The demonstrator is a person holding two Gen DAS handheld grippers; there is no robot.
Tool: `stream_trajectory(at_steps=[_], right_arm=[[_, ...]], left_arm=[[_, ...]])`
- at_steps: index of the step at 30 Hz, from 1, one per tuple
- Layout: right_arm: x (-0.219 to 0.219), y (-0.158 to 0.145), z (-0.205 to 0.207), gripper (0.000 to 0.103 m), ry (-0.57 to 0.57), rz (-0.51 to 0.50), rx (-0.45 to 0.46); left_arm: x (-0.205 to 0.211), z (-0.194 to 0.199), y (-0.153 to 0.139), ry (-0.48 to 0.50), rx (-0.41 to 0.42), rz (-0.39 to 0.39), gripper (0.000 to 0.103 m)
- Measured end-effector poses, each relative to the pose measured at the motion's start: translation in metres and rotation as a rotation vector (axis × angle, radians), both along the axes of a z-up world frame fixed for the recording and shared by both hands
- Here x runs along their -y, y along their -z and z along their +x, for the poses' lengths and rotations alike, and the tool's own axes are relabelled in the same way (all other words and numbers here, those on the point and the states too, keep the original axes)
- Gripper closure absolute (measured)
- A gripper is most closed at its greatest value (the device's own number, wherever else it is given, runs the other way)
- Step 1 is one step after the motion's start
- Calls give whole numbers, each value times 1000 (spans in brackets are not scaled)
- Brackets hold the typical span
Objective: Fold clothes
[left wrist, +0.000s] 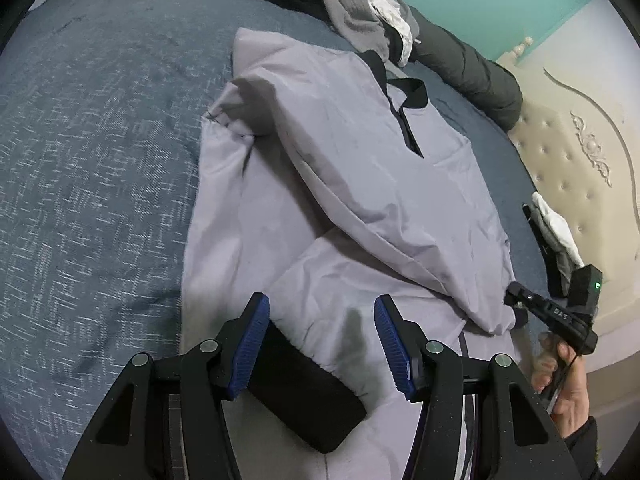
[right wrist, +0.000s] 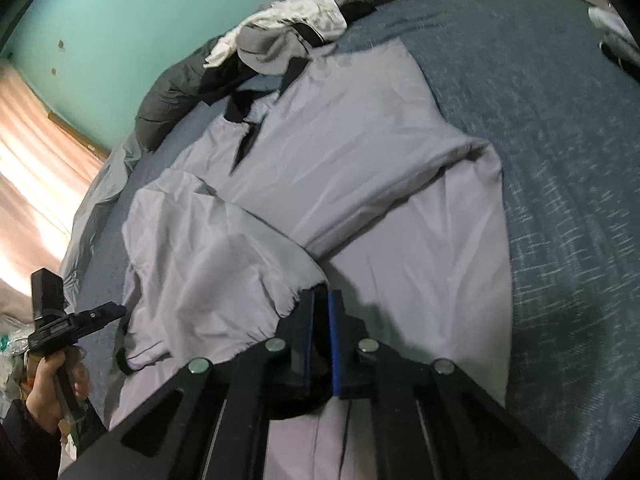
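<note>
A lavender jacket (left wrist: 360,184) with a black collar (left wrist: 404,92) lies spread on the blue-grey bed (left wrist: 100,160). In the left wrist view my left gripper (left wrist: 322,344) is open and hovers over one sleeve, whose black cuff (left wrist: 304,388) lies below and between the blue pads. At the jacket's right edge my right gripper (left wrist: 514,298) is held by a hand. In the right wrist view the right gripper (right wrist: 320,312) is shut on the black cuff of the other sleeve (right wrist: 208,264), which lies folded over the jacket (right wrist: 340,152). My left gripper (right wrist: 114,312) shows at the left.
A heap of grey, white and black clothes (left wrist: 360,8) lies beyond the collar, beside a dark padded coat (left wrist: 472,68). A cream tufted headboard (left wrist: 568,152) and more clothes (left wrist: 556,224) are on the right. In the right wrist view the heap (right wrist: 280,36) sits before a teal wall (right wrist: 120,20).
</note>
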State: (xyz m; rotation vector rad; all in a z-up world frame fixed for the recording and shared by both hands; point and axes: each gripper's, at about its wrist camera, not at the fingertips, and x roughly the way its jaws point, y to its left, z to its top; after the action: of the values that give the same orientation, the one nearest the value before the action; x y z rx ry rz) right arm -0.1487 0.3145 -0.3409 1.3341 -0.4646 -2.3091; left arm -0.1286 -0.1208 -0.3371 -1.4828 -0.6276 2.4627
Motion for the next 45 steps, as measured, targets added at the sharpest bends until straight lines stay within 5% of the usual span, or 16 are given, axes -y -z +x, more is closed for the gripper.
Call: stream_trajectory(at_steps=[8,17,29,37,41,45], right_arm=[[-27,-32,25,97,25,-43,-32],[-38,6,29,97,121,-57,22],[-52,13,24,97,123,-121,26],[-49,15,25,97,113,-96,20],[-48,15,25,97,108,-96,23],[-46,13,25,97,89,-95,36]], left_arm=[[28,-1,-9,-52,-23,-58,44],[47,-23,-15,-73,-19,-182,44],[42,-81,-5,-36,0,-326,46],[45,-96,8,-26,-3,-317,74],[43,-96,9,-15,-16,-311,100],[49,-88,0,-36,-52,-333,100]])
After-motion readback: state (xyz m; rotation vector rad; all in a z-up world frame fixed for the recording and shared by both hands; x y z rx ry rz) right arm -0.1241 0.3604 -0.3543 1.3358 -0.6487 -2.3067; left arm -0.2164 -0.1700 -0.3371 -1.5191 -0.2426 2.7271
